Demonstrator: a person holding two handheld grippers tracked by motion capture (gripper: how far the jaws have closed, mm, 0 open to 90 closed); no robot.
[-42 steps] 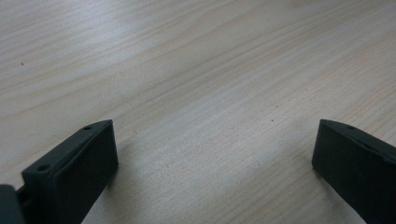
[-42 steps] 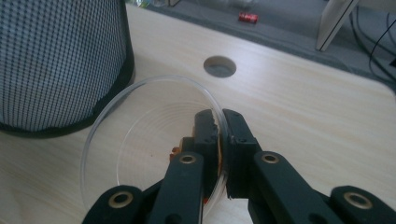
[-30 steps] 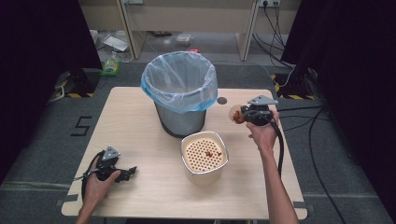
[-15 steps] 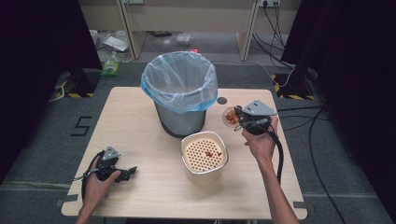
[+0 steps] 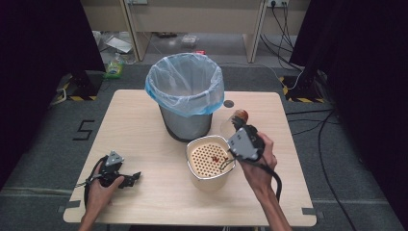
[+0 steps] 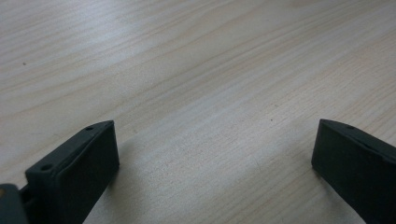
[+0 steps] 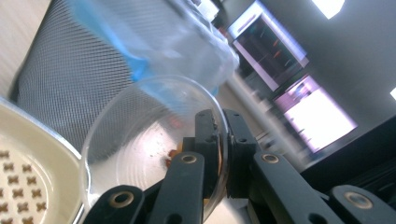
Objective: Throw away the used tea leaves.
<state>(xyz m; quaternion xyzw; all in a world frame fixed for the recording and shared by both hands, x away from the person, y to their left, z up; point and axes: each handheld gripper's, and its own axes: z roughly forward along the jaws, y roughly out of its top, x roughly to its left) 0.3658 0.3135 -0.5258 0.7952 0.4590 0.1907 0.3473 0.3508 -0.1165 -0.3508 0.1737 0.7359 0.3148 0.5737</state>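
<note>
right gripper (image 5: 236,126): jaws pinched on rim of clear plastic cup (image 7: 154,140), tipped sideways just beside strainer basket (image 5: 210,159) | left gripper (image 5: 129,177): jaws wide apart, nothing in them, low over wooden table (image 5: 144,120) | lined bin (image 5: 185,98) behind basket

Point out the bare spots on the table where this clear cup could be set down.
Bare wood lies between the left tool and the cream strainer bowl, and along the table's far-left corner beside the bin. The right edge past the right tool is free too. Around bin, bowl and clear cup it is crowded.
</note>
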